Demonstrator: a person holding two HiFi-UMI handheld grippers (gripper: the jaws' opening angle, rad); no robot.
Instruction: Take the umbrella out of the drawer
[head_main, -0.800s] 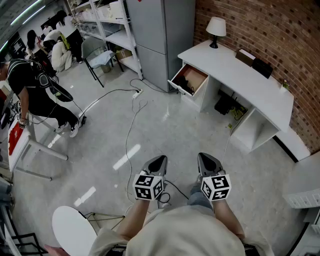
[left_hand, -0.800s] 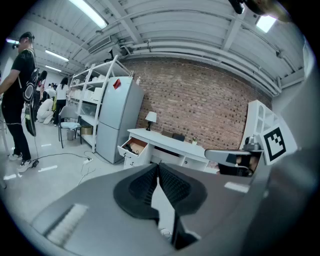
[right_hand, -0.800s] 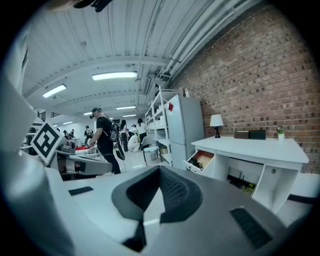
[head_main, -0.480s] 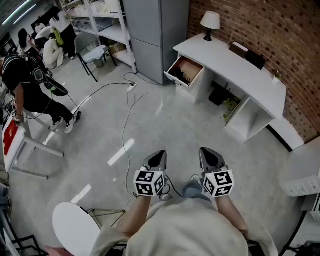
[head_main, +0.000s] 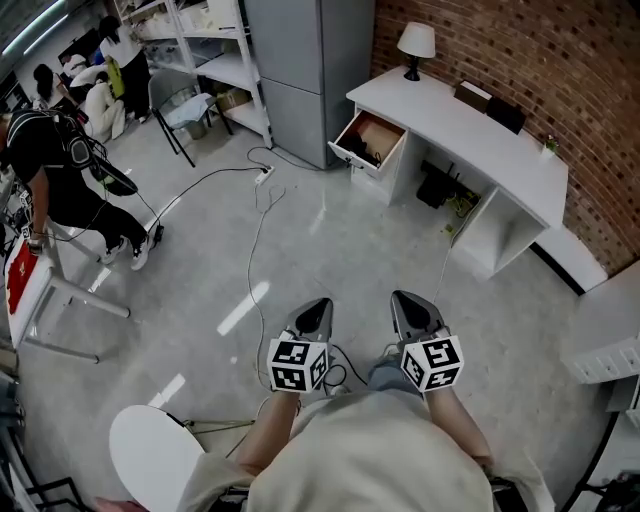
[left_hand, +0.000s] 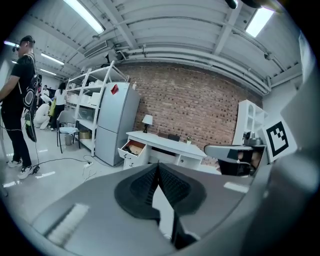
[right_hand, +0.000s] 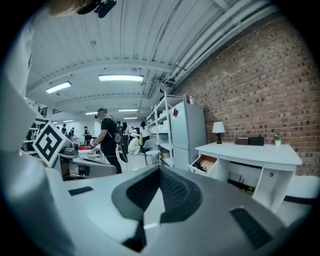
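Across the room a white desk (head_main: 470, 130) stands against a brick wall, and its left drawer (head_main: 372, 140) is pulled open. A dark object (head_main: 365, 153) lies inside; I cannot make out its shape from here. The same open drawer (left_hand: 134, 147) appears small in the left gripper view and again as the drawer (right_hand: 205, 162) in the right gripper view. My left gripper (head_main: 316, 306) and right gripper (head_main: 412, 302) are held side by side close to my body, far from the desk. Both are shut with nothing between the jaws.
A cable and a power strip (head_main: 265, 175) lie on the grey floor between me and the desk. A grey cabinet (head_main: 305, 70) stands left of the drawer. A person in black (head_main: 60, 170) stands at the left. A round white tabletop (head_main: 150, 460) is near my left side.
The view has shifted a little, so the desk and open drawer sit slightly higher and further left in the head view. Both grippers stay shut in front of my body.
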